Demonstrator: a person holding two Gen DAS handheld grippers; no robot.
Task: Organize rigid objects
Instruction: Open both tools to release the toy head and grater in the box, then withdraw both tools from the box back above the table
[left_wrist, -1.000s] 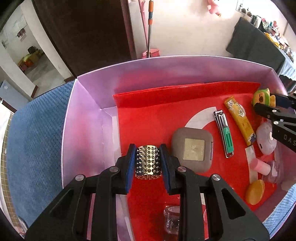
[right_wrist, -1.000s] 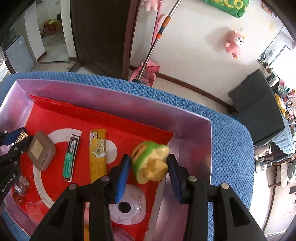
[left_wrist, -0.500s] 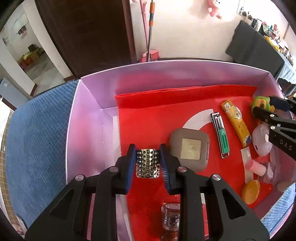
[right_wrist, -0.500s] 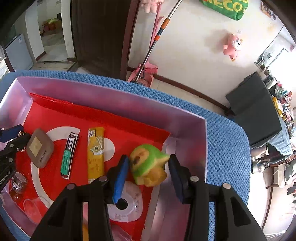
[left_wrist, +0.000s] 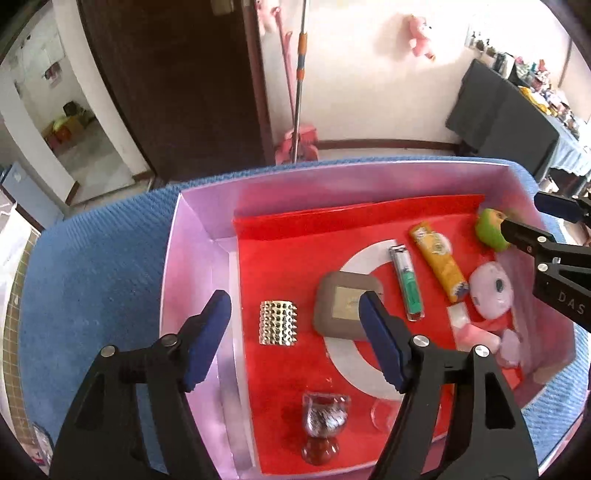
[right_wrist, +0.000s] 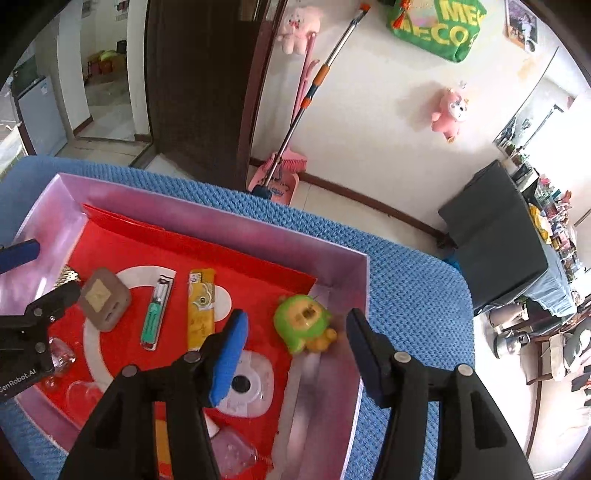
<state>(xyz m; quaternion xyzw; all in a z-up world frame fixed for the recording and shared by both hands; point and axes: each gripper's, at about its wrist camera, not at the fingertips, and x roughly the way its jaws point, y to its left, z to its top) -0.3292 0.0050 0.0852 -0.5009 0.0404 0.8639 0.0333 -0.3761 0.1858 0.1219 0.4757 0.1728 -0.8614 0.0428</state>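
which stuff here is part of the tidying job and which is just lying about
Job:
- pink cardboard box
- studded gold metal cuff
- green and yellow toy figure
- green-handled nail clipper
- taupe square compact

Lying about:
- mop with orange grip
- pink plush toy
- blue woven mat

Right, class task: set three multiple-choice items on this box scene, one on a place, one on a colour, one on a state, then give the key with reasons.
1. What lies directly beside the nail clipper, towards the studded block?
A. brown square case
B. green toy
C. small glass

2. What colour is the liner on the box floor?
A. blue
B. red
C. yellow

3. How do the jaws of the left gripper stand?
A. shut on the studded block
B. shut on nothing
C. open, the block lying free

Key: A, the brown square case sits between clipper and block; B, the sheet under everything is red; C, both pads stand clear of the block.
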